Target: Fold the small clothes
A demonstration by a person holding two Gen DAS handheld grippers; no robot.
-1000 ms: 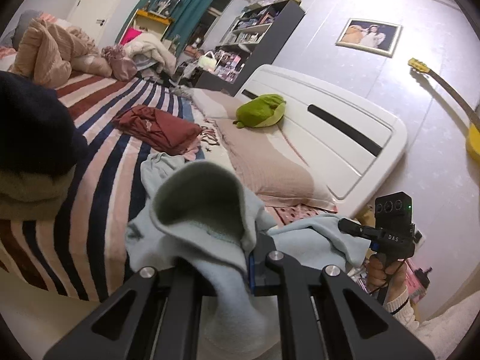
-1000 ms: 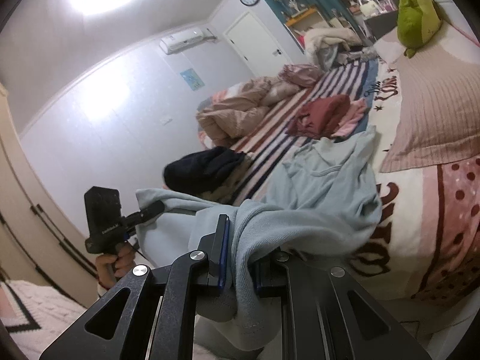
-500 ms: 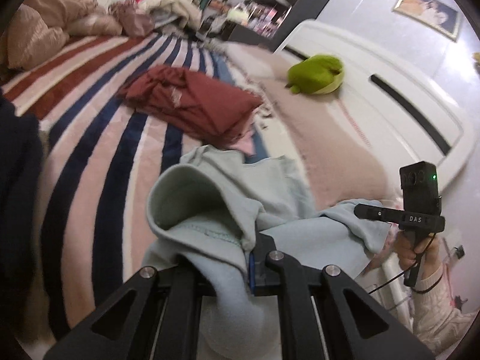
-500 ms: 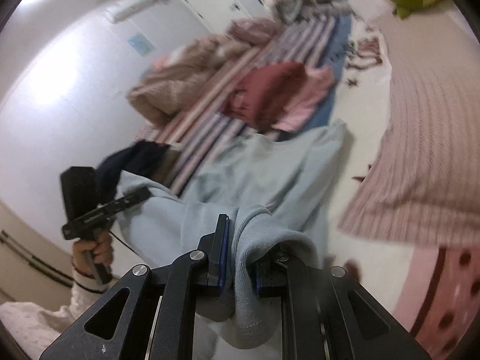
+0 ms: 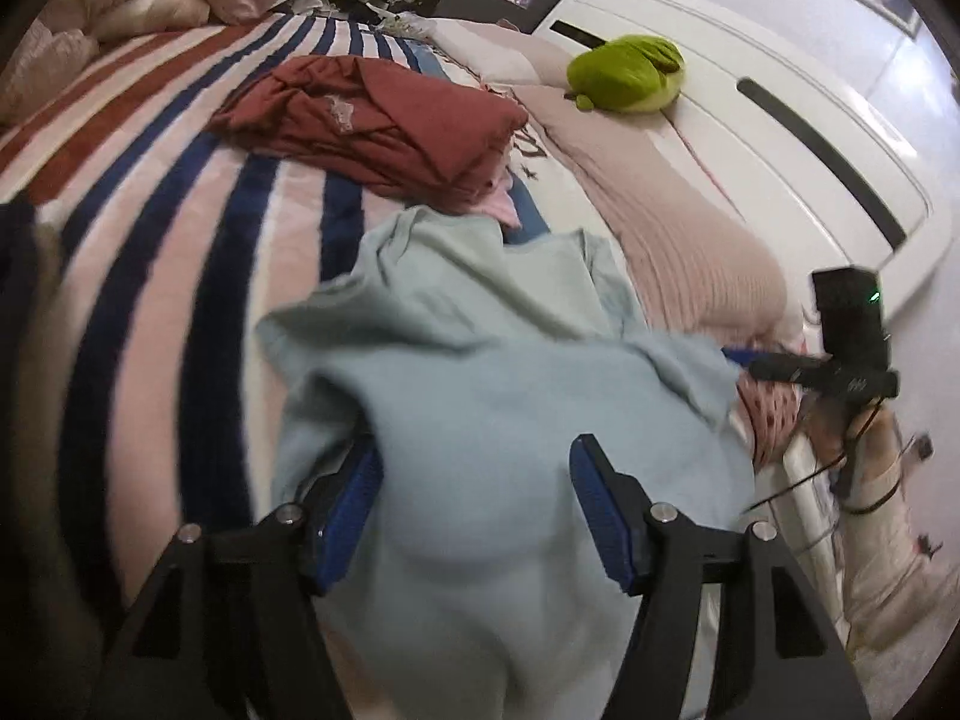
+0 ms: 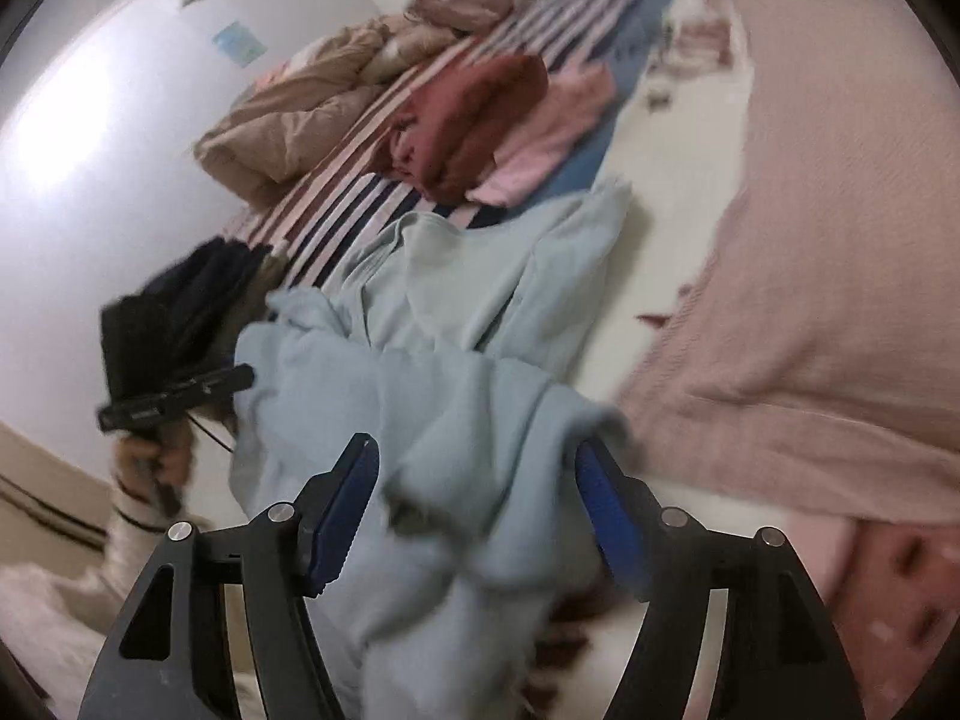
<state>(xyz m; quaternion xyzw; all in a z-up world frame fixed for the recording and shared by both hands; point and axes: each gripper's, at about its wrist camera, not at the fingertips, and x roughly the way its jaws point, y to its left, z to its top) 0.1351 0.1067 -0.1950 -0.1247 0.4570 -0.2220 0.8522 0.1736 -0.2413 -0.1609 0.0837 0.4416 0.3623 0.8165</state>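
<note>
Both claws have just been opening and now stand wide. Left claw (image 5: 474, 480) has the light blue garment (image 5: 480, 372) lying slack between its pads, not pinched; same for right claw (image 6: 477, 483), loose cloth bunched in the gap. Garment sits on the bed's striped blanket (image 5: 180, 228), just in front of the dark red clothes pile (image 5: 372, 120), with the pink pillow (image 5: 678, 228) to that pile's right. Near hem looks brought over onto the body, so likely one fold laid. Still rumpled, sleeves loose; judging from this, smoothing and further folds remain. Red and pink pieces (image 6: 552, 126) behind look unfolded.
</note>
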